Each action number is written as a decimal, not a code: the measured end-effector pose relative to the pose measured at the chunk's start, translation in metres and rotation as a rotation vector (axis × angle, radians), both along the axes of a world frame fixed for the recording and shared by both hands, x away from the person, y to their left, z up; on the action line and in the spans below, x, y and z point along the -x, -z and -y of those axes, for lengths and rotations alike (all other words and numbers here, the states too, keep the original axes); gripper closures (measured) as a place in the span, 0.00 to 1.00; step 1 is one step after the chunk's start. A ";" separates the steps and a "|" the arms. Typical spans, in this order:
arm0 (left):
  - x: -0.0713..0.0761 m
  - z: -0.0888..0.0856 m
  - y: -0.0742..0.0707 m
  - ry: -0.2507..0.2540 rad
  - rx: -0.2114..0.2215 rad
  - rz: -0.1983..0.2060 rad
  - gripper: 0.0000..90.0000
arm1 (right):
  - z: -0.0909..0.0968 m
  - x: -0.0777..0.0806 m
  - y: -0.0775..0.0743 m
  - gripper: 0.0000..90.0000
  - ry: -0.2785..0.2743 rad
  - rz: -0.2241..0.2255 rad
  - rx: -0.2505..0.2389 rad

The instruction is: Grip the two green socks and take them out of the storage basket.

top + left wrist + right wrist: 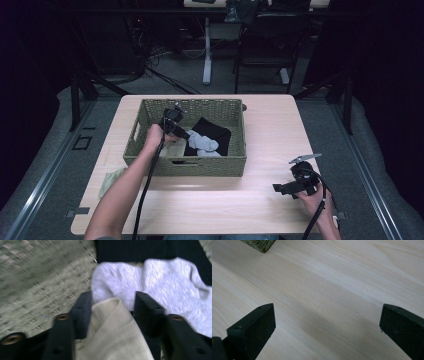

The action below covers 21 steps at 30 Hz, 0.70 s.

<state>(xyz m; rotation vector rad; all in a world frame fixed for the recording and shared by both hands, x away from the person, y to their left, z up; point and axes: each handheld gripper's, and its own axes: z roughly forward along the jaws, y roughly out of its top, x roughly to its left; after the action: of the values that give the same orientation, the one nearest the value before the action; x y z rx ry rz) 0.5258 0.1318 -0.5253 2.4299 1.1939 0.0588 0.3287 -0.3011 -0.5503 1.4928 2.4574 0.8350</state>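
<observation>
Table (270, 130) pale wood | basket (150, 167) on it | room dark, cables behind

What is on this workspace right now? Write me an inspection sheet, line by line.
Surface: pale wood table, bare on the right half.
Job's things: woven basket holding a black cloth and a grey sock; a cream cloth sits between the left gripper's jaws.
Clutter: a pale green cloth hangs at the table's left edge.
Grippers: left gripper inside the basket, shut on the cream cloth; right gripper open over bare table.
Cables: one black cable trails from the left gripper, another from the right.
Surroundings: dark room, grey floor, a table leg and chair behind.
</observation>
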 end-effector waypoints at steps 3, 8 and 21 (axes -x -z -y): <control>0.000 0.000 0.000 0.003 0.003 -0.012 0.75 | 0.000 0.001 0.001 0.00 0.016 0.005 -0.015; 0.003 -0.004 -0.006 -0.014 0.019 -0.018 0.96 | 0.001 0.000 0.000 0.00 0.005 -0.001 -0.007; 0.020 -0.022 -0.061 -0.016 0.040 0.050 0.96 | 0.000 0.000 0.000 0.00 0.001 -0.004 -0.001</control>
<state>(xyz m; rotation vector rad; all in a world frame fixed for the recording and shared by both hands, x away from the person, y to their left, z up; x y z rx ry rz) 0.5055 0.1540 -0.4646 2.3710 1.1814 0.0991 0.3289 -0.3011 -0.5507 1.4981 2.4592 0.8332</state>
